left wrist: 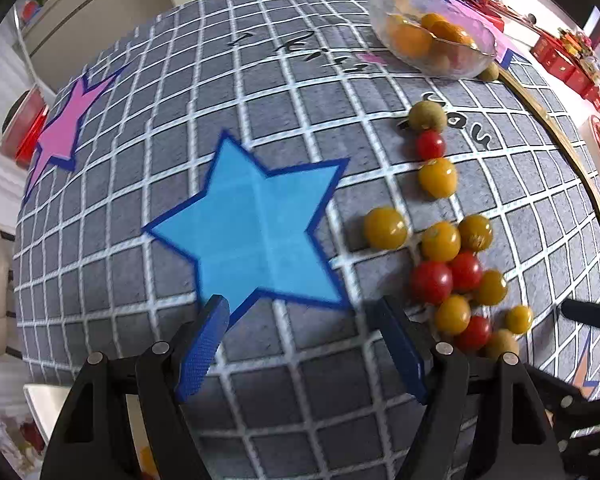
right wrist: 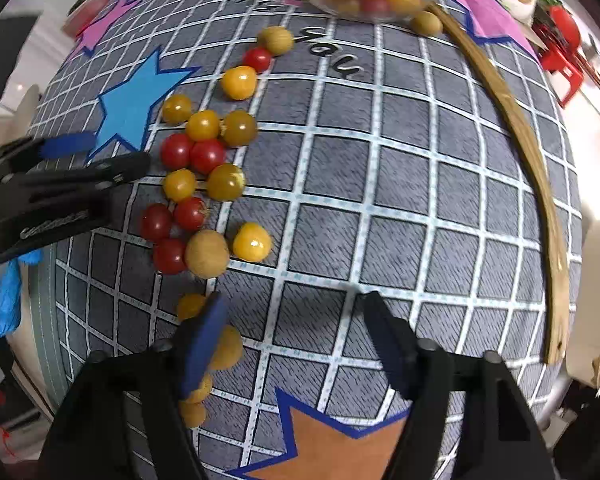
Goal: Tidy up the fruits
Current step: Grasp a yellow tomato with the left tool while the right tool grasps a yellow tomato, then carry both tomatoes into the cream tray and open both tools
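Right wrist: mat point(right wrist: 380, 200) reads "you" point(right wrist: 334, 58).

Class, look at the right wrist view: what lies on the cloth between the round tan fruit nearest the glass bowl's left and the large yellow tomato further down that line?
One small red cherry tomato lies between the tan fruit and the yellow tomato, shown in the right wrist view.
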`<action>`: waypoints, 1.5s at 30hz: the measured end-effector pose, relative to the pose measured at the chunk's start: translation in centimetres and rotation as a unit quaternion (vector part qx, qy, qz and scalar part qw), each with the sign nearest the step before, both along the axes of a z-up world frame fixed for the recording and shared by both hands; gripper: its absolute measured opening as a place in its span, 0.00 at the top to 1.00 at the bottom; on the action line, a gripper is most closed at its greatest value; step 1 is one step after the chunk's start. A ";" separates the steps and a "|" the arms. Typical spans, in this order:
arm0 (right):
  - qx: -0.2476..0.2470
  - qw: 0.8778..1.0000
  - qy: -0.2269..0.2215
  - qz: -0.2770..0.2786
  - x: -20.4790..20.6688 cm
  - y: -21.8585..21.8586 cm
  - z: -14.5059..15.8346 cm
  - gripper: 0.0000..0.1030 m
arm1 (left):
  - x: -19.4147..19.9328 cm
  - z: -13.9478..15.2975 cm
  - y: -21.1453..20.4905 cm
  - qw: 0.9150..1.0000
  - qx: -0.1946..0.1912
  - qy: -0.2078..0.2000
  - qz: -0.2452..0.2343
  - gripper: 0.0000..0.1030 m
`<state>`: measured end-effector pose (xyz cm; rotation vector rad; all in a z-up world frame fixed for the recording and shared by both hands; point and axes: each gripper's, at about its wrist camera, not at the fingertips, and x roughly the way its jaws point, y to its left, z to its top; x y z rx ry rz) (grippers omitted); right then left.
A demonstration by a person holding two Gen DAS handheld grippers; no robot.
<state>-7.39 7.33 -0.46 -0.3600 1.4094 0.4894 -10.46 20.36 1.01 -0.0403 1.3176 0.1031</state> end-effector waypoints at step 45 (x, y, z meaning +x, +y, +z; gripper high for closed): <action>0.108 0.992 0.053 -0.050 2.5 3.3 1.6 0.79 | -2.6 5.1 -1.1 0.994 -0.099 -0.024 0.046 0.77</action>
